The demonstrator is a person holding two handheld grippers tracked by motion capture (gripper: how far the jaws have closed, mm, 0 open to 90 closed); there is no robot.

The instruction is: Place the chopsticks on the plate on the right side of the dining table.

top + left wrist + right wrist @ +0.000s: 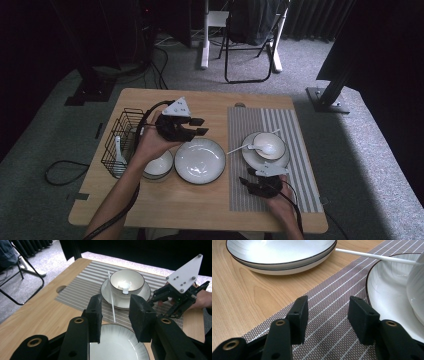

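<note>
High view: left hand-held gripper hovered over the bench, just above the far rim of the big plate, jaws spread, nothing between them. Right hand-held gripper sat low on the striped mat, jaws spread and empty, just beside the saucer carrying the bowl with a spoon in it. A white stick lay from saucer toward plate. Likely risks: the right jaws nudging the saucer rim could tip the bowl or roll the stick off; the left dropping carelessly could clip the plate edge.
</note>
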